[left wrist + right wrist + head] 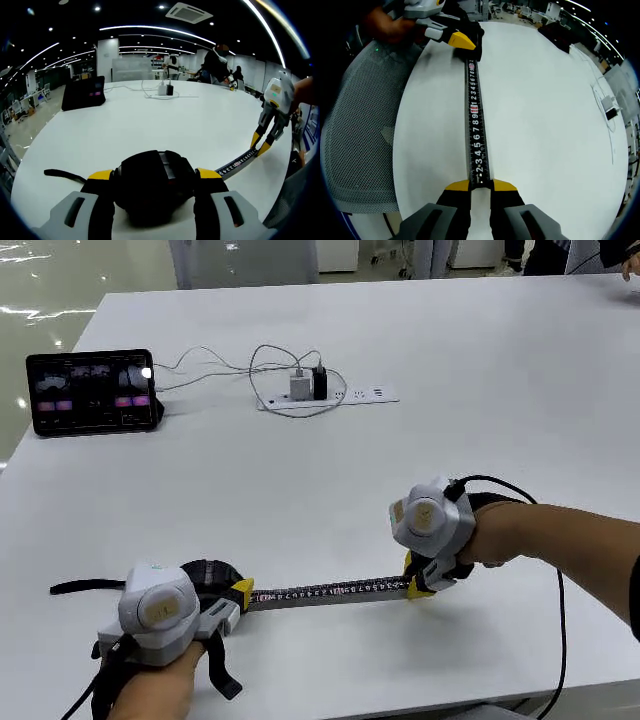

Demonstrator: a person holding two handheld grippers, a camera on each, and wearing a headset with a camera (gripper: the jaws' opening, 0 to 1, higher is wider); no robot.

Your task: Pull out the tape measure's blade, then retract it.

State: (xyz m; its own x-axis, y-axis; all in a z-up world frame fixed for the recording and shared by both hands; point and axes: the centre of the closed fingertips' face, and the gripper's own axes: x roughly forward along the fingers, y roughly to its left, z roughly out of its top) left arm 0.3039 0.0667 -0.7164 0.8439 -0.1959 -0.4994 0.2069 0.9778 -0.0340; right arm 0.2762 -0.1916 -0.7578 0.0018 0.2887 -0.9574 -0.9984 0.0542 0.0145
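The black tape measure case (152,182) rests on the white table, and my left gripper (155,175) is shut on it, yellow tips at either side. In the head view the case (218,580) lies at the lower left beside that gripper (232,602). Its blade (330,591) runs out to the right, flat on the table, to my right gripper (417,585). In the right gripper view the blade (474,130) shows its numbers, and my right gripper (480,186) is shut on its end. A black wrist strap (85,587) trails left from the case.
A tablet (92,391) stands at the far left of the table (450,370). A white power strip (325,397) with chargers and looping cables lies at the far middle. The table's near edge is close below my hands. People stand beyond the far side.
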